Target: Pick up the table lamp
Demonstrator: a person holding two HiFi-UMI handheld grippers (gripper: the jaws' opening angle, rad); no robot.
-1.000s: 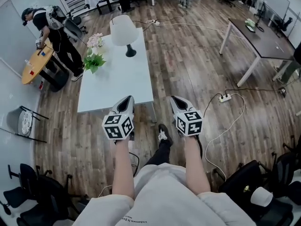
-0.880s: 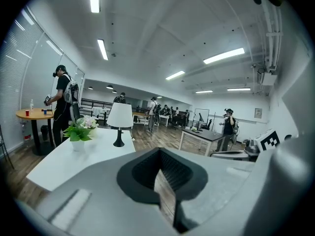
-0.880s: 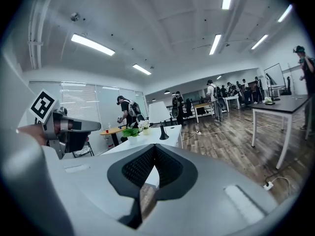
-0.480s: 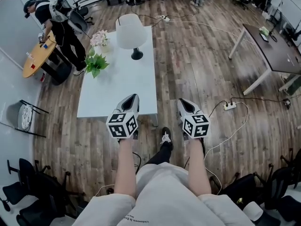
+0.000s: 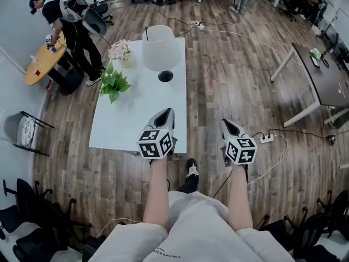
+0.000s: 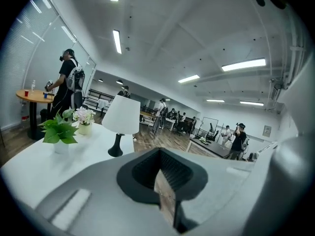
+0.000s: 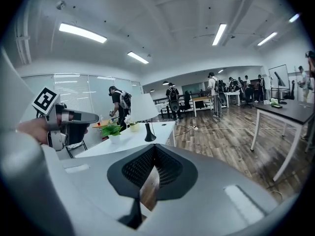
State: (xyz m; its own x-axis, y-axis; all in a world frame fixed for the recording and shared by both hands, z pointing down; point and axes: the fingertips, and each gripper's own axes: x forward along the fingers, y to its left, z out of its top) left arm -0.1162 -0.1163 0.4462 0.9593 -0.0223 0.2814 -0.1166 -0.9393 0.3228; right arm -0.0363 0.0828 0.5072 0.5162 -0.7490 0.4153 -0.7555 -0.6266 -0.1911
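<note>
The table lamp (image 5: 161, 49), white shade on a black stem and round base, stands at the far end of the long white table (image 5: 131, 119). It shows in the left gripper view as the lamp (image 6: 121, 116) and, smaller, in the right gripper view as the lamp (image 7: 144, 110). My left gripper (image 5: 166, 113) is shut and empty, its tip over the table's near edge, well short of the lamp. My right gripper (image 5: 227, 123) is shut and empty too, held over the wooden floor to the right of the table. Seen along their own jaws, the left gripper (image 6: 160, 151) and right gripper (image 7: 153, 150) hold nothing.
A green plant (image 5: 114, 84) and a pot of pale flowers (image 5: 121, 50) stand on the table left of the lamp. A person (image 5: 64, 18) stands by a round wooden table (image 5: 42, 65) at far left. A dark desk (image 5: 326, 76) and a power strip (image 5: 266, 139) lie to the right.
The view has closed in on the white table and the lamp looks nearer. Both grippers moved forward; the left one now reaches the table's near edge.
</note>
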